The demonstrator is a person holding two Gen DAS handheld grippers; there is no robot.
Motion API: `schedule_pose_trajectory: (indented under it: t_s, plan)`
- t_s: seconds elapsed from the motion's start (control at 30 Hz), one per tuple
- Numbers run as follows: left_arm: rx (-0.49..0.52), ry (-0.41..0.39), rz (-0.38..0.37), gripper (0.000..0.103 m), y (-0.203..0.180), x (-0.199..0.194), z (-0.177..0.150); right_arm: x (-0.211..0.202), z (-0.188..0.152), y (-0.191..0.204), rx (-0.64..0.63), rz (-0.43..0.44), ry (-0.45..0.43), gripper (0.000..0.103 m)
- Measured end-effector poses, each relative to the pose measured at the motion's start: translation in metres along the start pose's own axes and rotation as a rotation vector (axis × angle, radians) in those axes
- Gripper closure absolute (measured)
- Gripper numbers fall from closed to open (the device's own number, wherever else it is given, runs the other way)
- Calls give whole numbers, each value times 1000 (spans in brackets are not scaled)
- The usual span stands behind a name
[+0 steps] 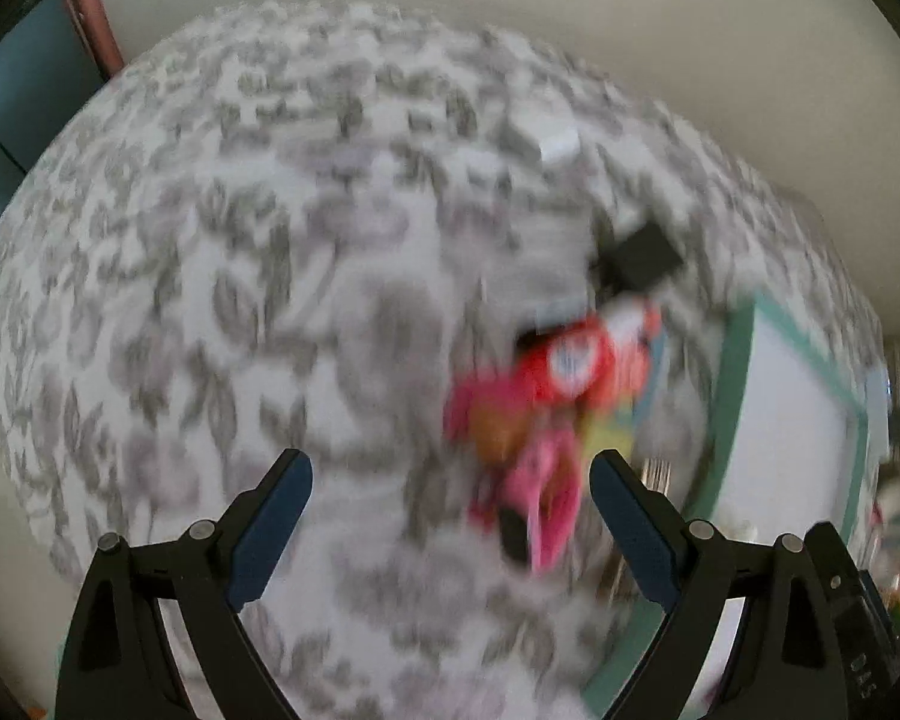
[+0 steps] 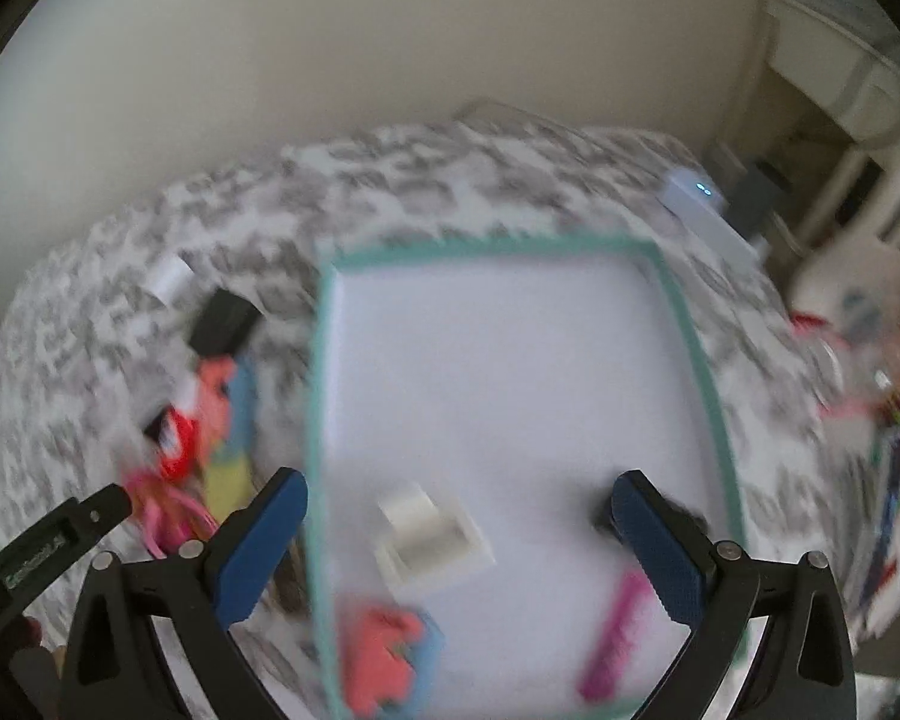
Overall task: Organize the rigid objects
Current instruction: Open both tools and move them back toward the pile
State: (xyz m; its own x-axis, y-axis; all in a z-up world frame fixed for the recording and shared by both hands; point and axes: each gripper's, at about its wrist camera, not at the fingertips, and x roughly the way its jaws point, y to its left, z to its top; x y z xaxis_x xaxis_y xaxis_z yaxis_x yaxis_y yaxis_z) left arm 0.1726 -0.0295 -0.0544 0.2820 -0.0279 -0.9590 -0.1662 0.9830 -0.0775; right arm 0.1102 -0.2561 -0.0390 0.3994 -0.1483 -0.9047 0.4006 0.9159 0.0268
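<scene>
Left gripper (image 1: 450, 480) fingers spread wide, nothing between them, hovering over the leaf-patterned tablecloth (image 1: 210, 300); both views badly motion-blurred. Just ahead and right of its right finger sits the loose pile (image 1: 546, 396): a red item with a white round label, something pink, a brownish round bit, yellow and light-blue flat pieces, exact identities unclear. A black block (image 1: 645, 261) lies beyond the pile, a small white piece (image 1: 561, 144) farther back. Right gripper (image 2: 459, 504) also wide open and empty, poised above the near end of the teal-rimmed white tray (image 2: 690, 348). Tray already holds a white tape-dispenser-like thing (image 2: 429, 534), a coral-and-blue item (image 2: 384, 642) at the near left corner, a magenta stick (image 2: 615, 636) near right, and a dark item partly hidden behind the right finger. Pile sits on the cloth just left of the tray rim. Judgement: mid-sort, between picks, some items in, several still out. Next move likely calls for the left gripper to shift right, line its fingers across one pile item, the red one looks easiest, close, and carry it over the rim. Clutter is tight, so picking one piece cleanly needs care.
</scene>
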Motion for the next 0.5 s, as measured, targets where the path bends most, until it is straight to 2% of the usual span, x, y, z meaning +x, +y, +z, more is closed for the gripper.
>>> schedule_pose_trajectory:
  t_s: [0.17, 0.27, 0.33, 0.47, 0.5]
  plan:
    - [-13, -5, -75, 9, 4, -5, 10, 0, 4, 20, -12, 40, -14, 0]
    - [-21, -8, -80, 9, 13, -6, 2, 0, -5, 39, -43, 94, 2, 1]
    - [-42, 8, -95, 9, 19, -2, 0, 2, -12, 49, -67, 120, 17, 10]
    - [-120, 64, -132, 9, 32, 10, -9, 6, -23, 62, -95, 148, 44, 18]
    - [-143, 70, -136, 9, 36, 12, -10, 9, -26, 67, -112, 150, 52, 23]
